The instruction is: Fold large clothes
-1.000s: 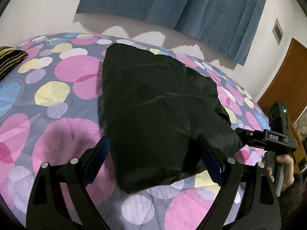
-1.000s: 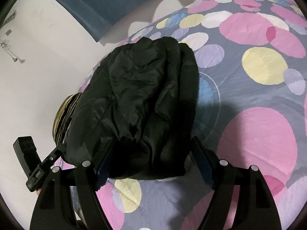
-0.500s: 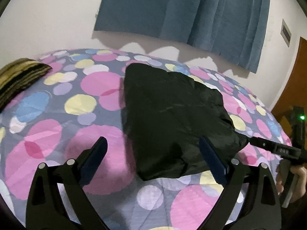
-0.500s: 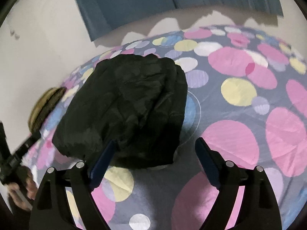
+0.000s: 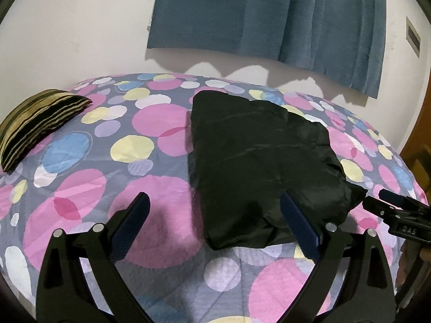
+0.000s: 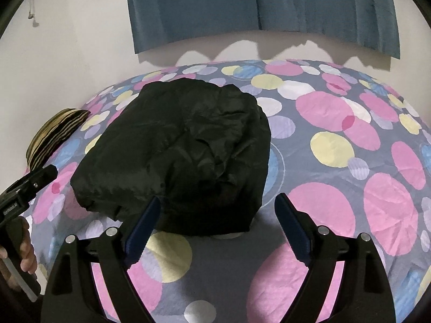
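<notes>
A black puffy jacket (image 5: pixel 258 156) lies folded into a compact bundle on the spotted bedspread (image 5: pixel 80 188). My left gripper (image 5: pixel 212 199) hovers in front of the bundle's near left corner, open, with nothing touching its blue pads (image 5: pixel 299 226). In the right wrist view the jacket (image 6: pixel 183 148) sits just beyond my right gripper (image 6: pixel 218 200), which is also open and empty, clear of the bundle's near edge. Each gripper shows at the edge of the other's view: the right gripper (image 5: pixel 377 202) at the jacket's right corner, the left gripper (image 6: pixel 48 175) held by a hand (image 6: pixel 24 253).
A striped brown and black pillow (image 5: pixel 40 123) lies at the bed's far left. A blue curtain (image 5: pixel 269 13) hangs on the white wall behind the bed. A wooden door (image 5: pixel 420 156) stands at the right. Open bedspread (image 6: pixel 350 148) stretches right of the jacket.
Both grippers have drawn back and up from the jacket, and their jaws have spread wider. The jacket's near edge, earlier between the fingers, now lies ahead of them.
</notes>
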The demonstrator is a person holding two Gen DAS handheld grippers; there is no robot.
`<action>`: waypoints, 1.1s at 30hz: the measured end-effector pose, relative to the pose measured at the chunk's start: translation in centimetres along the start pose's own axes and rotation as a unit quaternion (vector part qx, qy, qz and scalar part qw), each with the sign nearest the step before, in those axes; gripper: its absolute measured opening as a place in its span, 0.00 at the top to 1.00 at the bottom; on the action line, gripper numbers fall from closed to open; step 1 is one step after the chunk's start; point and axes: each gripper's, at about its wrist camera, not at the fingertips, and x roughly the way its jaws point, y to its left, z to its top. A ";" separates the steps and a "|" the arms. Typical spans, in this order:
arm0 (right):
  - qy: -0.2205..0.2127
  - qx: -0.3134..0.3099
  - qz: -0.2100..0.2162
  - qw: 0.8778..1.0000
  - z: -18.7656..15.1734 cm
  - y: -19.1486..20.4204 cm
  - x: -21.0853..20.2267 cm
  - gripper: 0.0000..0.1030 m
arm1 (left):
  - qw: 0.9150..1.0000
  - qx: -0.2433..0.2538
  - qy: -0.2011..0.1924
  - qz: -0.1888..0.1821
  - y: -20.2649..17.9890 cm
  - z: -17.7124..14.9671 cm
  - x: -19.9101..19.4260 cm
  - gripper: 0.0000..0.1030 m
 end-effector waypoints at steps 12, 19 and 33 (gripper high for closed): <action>0.000 0.001 0.000 1.000 0.0 0.1 0.2 0.17 | 1.000 -0.007 -0.018 0.022 -0.2 0.0 -0.6 0.03; -0.006 0.005 -0.002 1.000 -0.1 -0.2 0.2 0.17 | 0.999 0.002 -0.026 0.031 -0.4 0.2 -0.9 0.03; -0.004 0.007 -0.002 1.000 -0.1 -0.1 0.1 0.17 | 0.998 0.008 -0.039 0.048 -0.8 0.2 -1.5 0.03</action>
